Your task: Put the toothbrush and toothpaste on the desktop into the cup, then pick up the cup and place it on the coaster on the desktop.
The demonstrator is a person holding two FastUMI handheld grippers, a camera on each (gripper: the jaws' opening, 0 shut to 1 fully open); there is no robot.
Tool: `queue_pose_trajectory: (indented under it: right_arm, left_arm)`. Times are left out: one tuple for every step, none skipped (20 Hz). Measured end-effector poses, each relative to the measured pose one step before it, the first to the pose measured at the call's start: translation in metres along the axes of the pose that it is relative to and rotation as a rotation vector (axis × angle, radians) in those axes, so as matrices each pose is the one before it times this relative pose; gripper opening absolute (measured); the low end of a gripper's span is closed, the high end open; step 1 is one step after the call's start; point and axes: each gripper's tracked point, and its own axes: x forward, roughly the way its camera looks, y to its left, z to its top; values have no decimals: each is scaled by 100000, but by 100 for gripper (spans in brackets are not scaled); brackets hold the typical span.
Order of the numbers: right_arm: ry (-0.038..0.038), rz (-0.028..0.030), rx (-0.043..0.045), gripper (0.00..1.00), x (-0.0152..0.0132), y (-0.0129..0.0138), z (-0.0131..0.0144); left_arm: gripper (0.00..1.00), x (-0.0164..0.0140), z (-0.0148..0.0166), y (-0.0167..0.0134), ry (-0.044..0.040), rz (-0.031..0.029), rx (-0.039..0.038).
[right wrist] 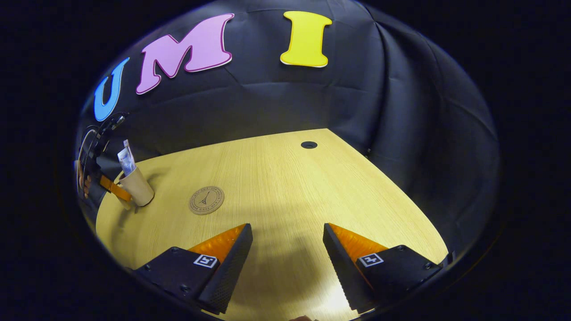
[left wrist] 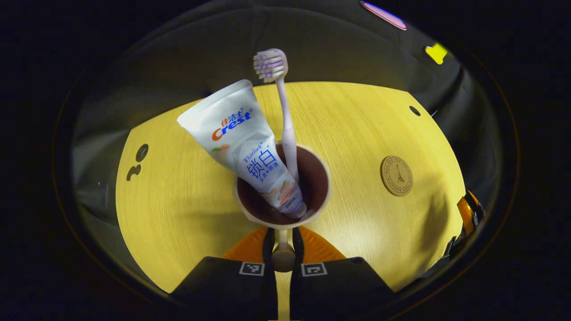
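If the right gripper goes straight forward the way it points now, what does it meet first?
Probably nothing soon. The open right gripper points over bare desktop toward the booth's black cloth wall. The coaster and the cup lie off to the left of that line. Depth is unclear.

The toothpaste tube [left wrist: 250, 147] hides its cap end inside the cup [left wrist: 282, 187], and the toothbrush [left wrist: 283, 116] handle's lower part sinks behind the tube. In the right gripper view, the far-left hand [right wrist: 82, 180] is too small and dark to make out
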Motion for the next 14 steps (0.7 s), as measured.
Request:
queue_pose_trajectory:
  right_arm:
    - [-247, 362, 11, 97, -71, 53, 68]
    - [-538, 410, -130, 97, -96, 56, 262]
    - [-332, 294, -513, 97, -19, -8, 152]
    - [-113, -28, -644, 97, -56, -114, 77]
    - [-92, -61, 73, 97, 12, -105, 31]
    - [-43, 51, 422, 97, -56, -74, 91]
    - [-319, -238, 280, 97, -15, -257, 267]
    - [-582, -468, 45, 98, -110, -295, 207]
    - [-570, -479, 15, 98, -132, -333, 292]
    - [-574, -387, 98, 98, -179, -360, 243]
    - [-601, -791, 118, 98, -202, -540, 181]
    - [-447, -1142, 288, 98, -223, -781, 122]
    - [-248, -1032, 426, 98, -241, -608, 64]
    - [-192, -1458, 841, 97, -309, -854, -81]
  left_arm:
    - [16, 78, 177, -150, -1568, -470, -108]
    - [16, -155, -1, -66, -723, -791, 401]
    - [16, -179, 68, -64, -412, -655, 1171]
    - [16, 8, 244, 115, -461, -679, 1605]
    - [16, -13, 165, -20, -885, -754, 1393]
    - [16, 36, 96, -42, -786, -881, 955]
    - [16, -59, 92, -119, -622, -983, 1091]
    - [16, -41, 3, 121, -235, -742, 1567]
    - [16, -59, -22, 112, 1, -674, 2424]
    - [16, 36, 62, -101, -40, -691, 1702]
    - [16, -15, 121, -142, 30, -937, 1465]
    - [16, -7, 34, -52, 105, -1519, 1399]
    - [15, 9, 106, -54, -30, -1350, 1097]
    - [16, -64, -124, 124, 119, -1420, 2090]
